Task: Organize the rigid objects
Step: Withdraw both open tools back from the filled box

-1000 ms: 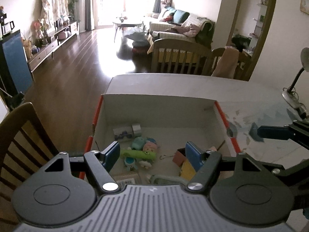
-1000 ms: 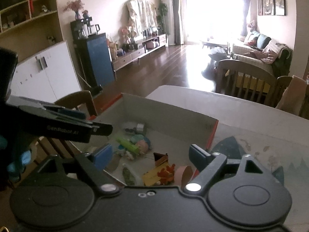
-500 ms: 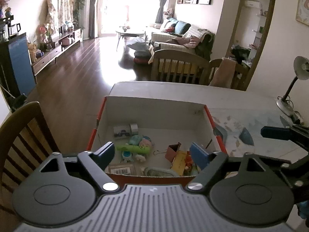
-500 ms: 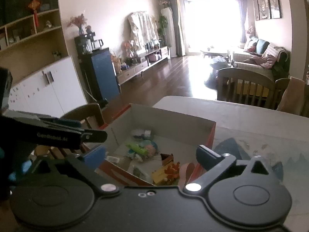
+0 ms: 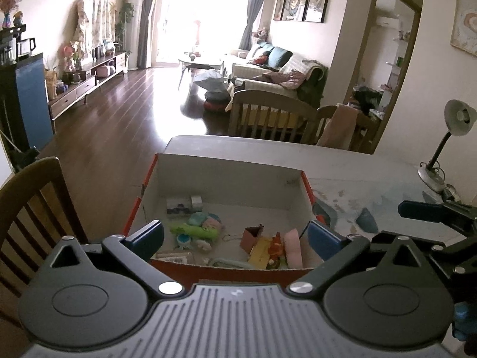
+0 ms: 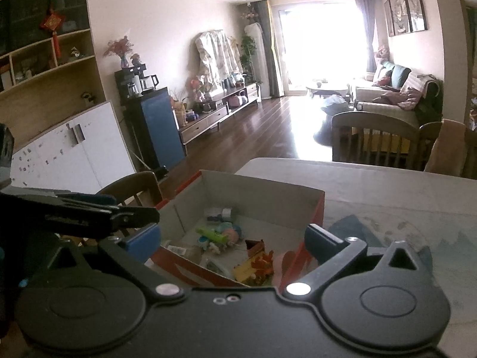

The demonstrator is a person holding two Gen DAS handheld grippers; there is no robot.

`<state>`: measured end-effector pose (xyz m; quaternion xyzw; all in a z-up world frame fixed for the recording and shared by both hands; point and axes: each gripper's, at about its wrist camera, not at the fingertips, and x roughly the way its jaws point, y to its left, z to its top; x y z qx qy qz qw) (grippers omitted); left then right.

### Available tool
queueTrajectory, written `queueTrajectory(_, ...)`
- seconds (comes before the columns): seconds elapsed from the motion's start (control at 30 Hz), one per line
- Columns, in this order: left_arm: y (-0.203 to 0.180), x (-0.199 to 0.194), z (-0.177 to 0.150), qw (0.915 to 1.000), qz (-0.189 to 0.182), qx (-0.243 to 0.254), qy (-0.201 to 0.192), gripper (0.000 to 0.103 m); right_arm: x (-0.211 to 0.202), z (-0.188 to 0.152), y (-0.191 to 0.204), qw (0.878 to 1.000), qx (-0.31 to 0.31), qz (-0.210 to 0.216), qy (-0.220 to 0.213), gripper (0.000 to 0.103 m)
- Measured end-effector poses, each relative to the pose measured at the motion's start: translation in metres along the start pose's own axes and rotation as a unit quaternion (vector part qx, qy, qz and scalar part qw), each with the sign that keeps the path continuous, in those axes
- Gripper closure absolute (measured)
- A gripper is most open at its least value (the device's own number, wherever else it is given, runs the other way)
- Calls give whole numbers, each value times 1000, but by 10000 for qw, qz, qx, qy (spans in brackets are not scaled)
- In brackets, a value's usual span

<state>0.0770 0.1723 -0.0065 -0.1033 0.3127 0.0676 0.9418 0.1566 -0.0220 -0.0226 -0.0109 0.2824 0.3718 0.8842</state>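
An open cardboard box (image 5: 226, 185) with orange-red sides stands on the table. Inside lie a green toy (image 5: 193, 231), a small brown box (image 5: 252, 235), a yellow card with an orange figure (image 5: 262, 250), a pink roll (image 5: 292, 247) and a grey-white piece (image 5: 183, 204). My left gripper (image 5: 235, 234) hovers at the box's near wall, its jaws opening wide with nothing pressed between them. My right gripper (image 6: 232, 238) is open and empty over the box's near right corner (image 6: 286, 265). The green toy (image 6: 213, 234) also shows in the right wrist view.
A wooden chair (image 5: 32, 208) stands left of the table. A desk lamp (image 5: 447, 143) sits at the table's right edge. More chairs (image 5: 268, 116) line the far side. The pale tabletop (image 5: 372, 173) stretches right of the box.
Both grippers have drawn back from inside the box, so its near wall now shows. Both pairs of jaws have spread wider. The things in the box have stayed put.
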Motion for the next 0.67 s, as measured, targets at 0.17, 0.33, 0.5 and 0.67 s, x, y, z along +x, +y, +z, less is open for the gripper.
queueTrajectory(0.17,-2,-2,-5,10000,-7,-8,30,0,-2,-4,0,10000,58,14,10,0)
queueTrajectory(0.33,-1,-2,-9,9999,83,-59,48,0,-3,-7,2,10000,77,39,27,0)
queueTrajectory(0.5,-1,-3,-12,9999,119,-78,37,0,-3,-8,1,10000,79,38,19,0)
queueTrajectory(0.67,2,-2,-14,9997,114,-199,114,0,-2,-9,2,10000,84,17,36,0)
